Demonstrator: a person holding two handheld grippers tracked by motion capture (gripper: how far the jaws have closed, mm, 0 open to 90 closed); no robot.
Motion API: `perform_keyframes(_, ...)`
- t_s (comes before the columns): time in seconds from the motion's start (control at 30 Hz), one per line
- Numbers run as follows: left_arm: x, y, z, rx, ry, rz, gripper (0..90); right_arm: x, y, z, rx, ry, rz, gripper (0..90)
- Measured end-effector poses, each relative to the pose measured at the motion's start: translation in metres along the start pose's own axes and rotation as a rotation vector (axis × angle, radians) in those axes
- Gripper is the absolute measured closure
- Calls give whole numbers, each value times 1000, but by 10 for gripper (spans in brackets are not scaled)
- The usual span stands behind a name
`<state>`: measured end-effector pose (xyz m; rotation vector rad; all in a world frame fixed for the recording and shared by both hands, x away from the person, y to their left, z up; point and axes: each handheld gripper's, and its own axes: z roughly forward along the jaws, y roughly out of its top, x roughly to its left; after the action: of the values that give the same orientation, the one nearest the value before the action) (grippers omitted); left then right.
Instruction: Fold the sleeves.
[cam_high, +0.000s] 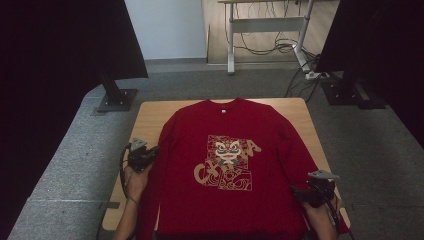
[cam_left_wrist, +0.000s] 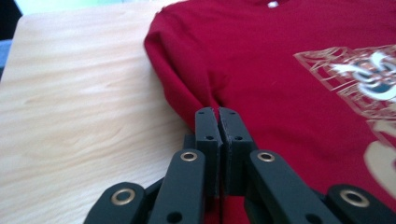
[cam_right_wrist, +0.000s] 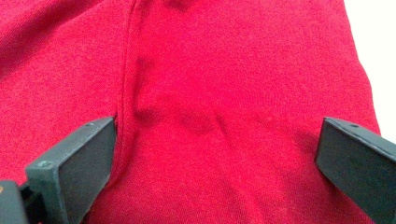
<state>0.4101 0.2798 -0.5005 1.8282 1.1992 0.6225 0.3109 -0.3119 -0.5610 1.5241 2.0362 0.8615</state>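
- High view, left side: left gripper (cam_high: 150, 153) at the left edge of the wooden table (cam_high: 150, 117), held by the person's left hand (cam_high: 136, 177), its tip touching the left sleeve of the red sweatshirt (cam_high: 230, 195).
- Left gripper view: the two black jaws are pressed together with a thin fold of red sleeve cloth (cam_left_wrist: 184, 88) pinched at their tips; bare light wood lies to the left of the jaws, the sweatshirt body to the right.
- High view, centre: sweatshirt lies flat and face up, collar toward the far edge of the table, hem over the near edge; both sleeves run down along the body.
- Print (cam_high: 228, 162): gold line design with a white mask-like figure, on the chest, between the two grippers and well apart from each.
- High view, right side: right gripper (cam_high: 296, 192) near the right front corner of the table, over the lower part of the right sleeve, grey three-cornered plate (cam_high: 323, 175) on top.
- Right gripper view: jaws stand wide apart, one at each lower corner, with red sleeve cloth (cam_right_wrist: 224, 107) spread between them; a seam runs beside the left jaw, and a low wrinkle sits in the gap. Nothing is gripped.
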Motion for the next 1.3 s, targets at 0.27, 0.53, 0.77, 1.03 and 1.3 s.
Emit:
perform_keyframes(0.27, -16, 13, -2, -28, -43, 20, 873, 0, 0, 0, 0, 0, -1, 0)
perform_keyframes(0.53, -30, 23, -4, -51, -83, 32, 873, 0, 0, 0, 0, 0, -1, 0)
perform_keyframes(0.77, -48, 27, 2, -42, -140, 53, 872, 0, 0, 0, 0, 1, -1, 0)
perform_keyframes(1.03, -68, 23, 19, -17, -208, 70, 872, 0, 0, 0, 0, 2, -2, 0)
perform_keyframes(1.3, -83, 17, 41, 51, -255, 79, 870, 0, 0, 0, 0, 3, -3, 0)
